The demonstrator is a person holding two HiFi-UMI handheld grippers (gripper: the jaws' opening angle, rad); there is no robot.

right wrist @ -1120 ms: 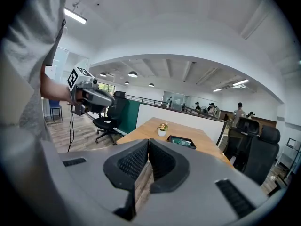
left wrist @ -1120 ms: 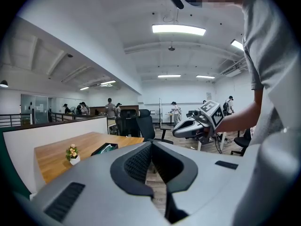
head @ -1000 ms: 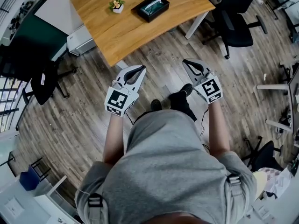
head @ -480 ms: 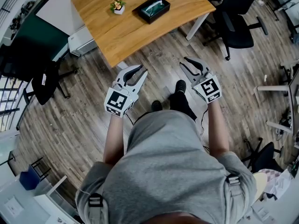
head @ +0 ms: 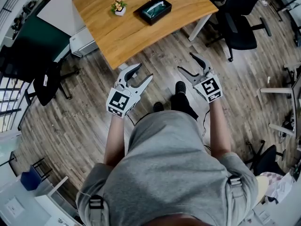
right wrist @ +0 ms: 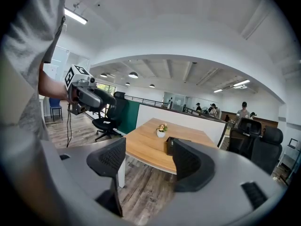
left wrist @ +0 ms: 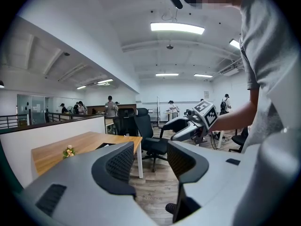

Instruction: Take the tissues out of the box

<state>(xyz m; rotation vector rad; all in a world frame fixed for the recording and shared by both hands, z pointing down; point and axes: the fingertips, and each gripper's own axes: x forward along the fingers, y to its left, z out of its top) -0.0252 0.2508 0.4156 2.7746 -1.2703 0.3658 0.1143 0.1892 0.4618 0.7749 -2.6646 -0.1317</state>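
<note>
The box [head: 153, 9] is a flat black rectangle lying on the far part of the table [head: 141, 34], well away from both grippers. Its open top shows a pale, glossy filling, the tissues [head: 154, 6], too small to tell one sheet from another. In the right gripper view most of the box is hidden behind one jaw, with only a dark corner showing.

Just beside the box stands a small white pot [head: 118, 6] holding pale flowers. The table has a smooth light-wood top with one curved edge and white legs; its far side is cut off by the frame.

The left gripper [head: 143, 72] and right gripper [head: 186, 62] hang side by side over the floor [head: 70, 126], short of the table. Both are opening their jaws, which already stand wide with nothing between them. The jaws are curved grey plastic faced with dark ribbed pads.

The floor is grey-brown wood plank. Black office chairs [head: 237, 22] stand at the table's right and left. The person's grey shirt [head: 174, 173] fills the lower half of the head view and hides the legs.
</note>
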